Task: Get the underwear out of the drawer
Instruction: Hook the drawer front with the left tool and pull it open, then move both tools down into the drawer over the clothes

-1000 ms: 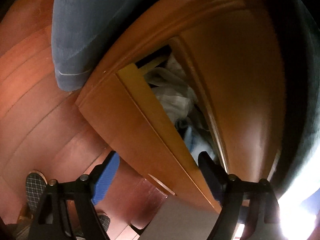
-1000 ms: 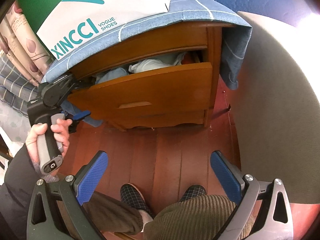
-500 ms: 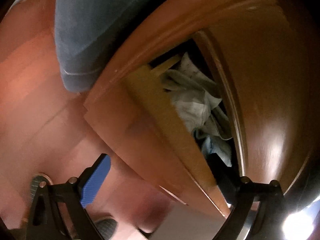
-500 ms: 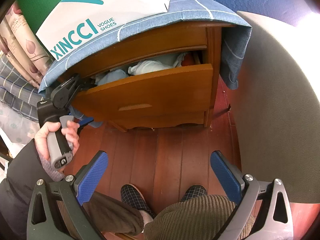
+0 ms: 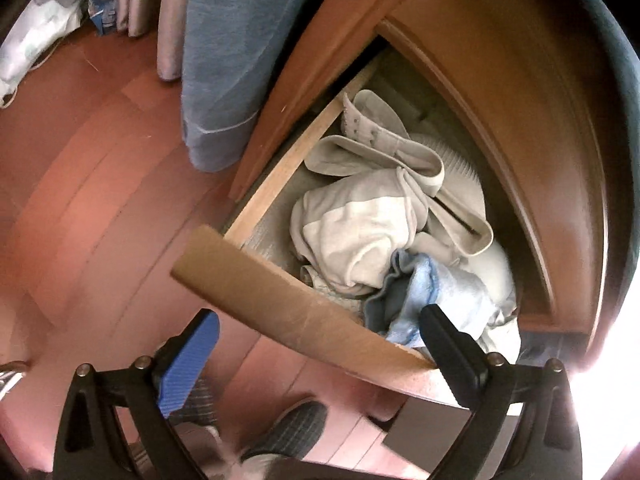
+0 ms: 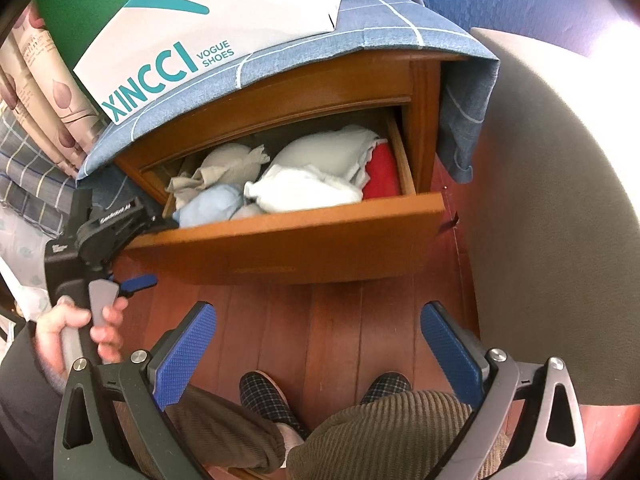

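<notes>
The wooden drawer (image 6: 300,236) of a bedside cabinet stands pulled out, its front (image 5: 280,300) seen from above in the left wrist view. Inside lie crumpled beige-grey underwear (image 5: 360,232), a light blue cloth (image 5: 436,300), a white piece (image 6: 304,192), a grey piece (image 6: 324,152) and something red (image 6: 382,178). My left gripper (image 5: 316,352) is open and straddles the drawer front at its left end: the black finger (image 5: 448,348) is inside by the blue cloth, the blue pad (image 5: 188,360) outside. My right gripper (image 6: 318,354) hangs open over the floor, holding nothing.
A blue checked cover (image 6: 380,24) drapes over the cabinet and a white shoe box (image 6: 200,20) sits on top. A grey padded surface (image 6: 540,200) rises on the right. The person's knees and checked slippers (image 6: 264,396) are on the wooden floor below the drawer.
The drawer has slid much further out, and its contents now show. The left gripper came back with the drawer front and rolled. The right gripper has stayed still.
</notes>
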Action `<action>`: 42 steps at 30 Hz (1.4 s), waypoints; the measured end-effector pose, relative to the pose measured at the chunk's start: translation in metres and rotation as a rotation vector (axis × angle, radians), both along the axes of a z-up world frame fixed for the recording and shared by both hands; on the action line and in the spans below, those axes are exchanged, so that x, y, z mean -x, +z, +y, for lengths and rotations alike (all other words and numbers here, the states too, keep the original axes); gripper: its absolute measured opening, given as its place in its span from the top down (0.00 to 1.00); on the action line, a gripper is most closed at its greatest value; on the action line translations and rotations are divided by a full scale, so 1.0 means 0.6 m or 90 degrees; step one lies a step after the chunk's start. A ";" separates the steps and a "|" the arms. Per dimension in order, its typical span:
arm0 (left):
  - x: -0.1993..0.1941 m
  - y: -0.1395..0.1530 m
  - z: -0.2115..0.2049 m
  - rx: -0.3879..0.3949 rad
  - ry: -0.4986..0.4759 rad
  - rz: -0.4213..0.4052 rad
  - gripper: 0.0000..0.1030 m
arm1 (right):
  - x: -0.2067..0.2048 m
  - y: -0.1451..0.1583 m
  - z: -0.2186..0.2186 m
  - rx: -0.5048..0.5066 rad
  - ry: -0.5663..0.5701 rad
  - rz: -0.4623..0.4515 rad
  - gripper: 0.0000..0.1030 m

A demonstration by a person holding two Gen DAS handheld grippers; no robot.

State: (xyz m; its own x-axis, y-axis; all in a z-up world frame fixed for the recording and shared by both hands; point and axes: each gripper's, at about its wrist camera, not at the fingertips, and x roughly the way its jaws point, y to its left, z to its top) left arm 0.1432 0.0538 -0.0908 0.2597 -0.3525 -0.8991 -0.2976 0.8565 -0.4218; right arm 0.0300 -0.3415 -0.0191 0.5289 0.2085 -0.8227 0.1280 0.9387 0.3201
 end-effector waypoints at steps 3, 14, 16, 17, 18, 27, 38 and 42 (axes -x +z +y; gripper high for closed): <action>0.009 0.020 -0.005 -0.011 -0.013 0.018 0.00 | 0.001 0.000 0.000 0.002 -0.001 0.000 0.02; 0.048 0.031 -0.006 -0.090 -0.057 0.036 0.00 | -0.001 0.001 0.001 0.005 -0.001 0.006 0.02; 0.049 0.028 0.003 -0.096 -0.058 0.039 0.00 | -0.003 0.001 0.002 0.003 -0.001 0.008 0.02; 0.050 0.025 -0.004 -0.096 -0.058 0.044 0.00 | -0.004 0.001 0.001 0.003 -0.001 0.008 0.02; 0.043 0.028 -0.009 -0.101 -0.062 0.048 0.00 | -0.005 0.001 0.002 0.003 -0.002 0.009 0.02; 0.043 0.048 -0.010 -0.151 -0.057 -0.001 0.00 | -0.014 -0.003 0.008 0.016 0.006 0.031 0.02; 0.061 0.123 -0.050 -0.294 -0.115 -0.120 0.03 | -0.025 0.000 0.036 0.089 0.061 0.078 0.02; 0.065 0.170 -0.058 -0.320 -0.164 -0.187 0.03 | -0.044 0.011 0.036 0.092 0.080 0.100 0.01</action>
State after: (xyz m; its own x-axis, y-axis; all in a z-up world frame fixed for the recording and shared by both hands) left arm 0.1043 0.0190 0.0114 0.4844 0.0101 -0.8748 0.0118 0.9998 0.0181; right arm 0.0561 -0.3201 -0.0123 0.3702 0.1382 -0.9186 0.0447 0.9851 0.1662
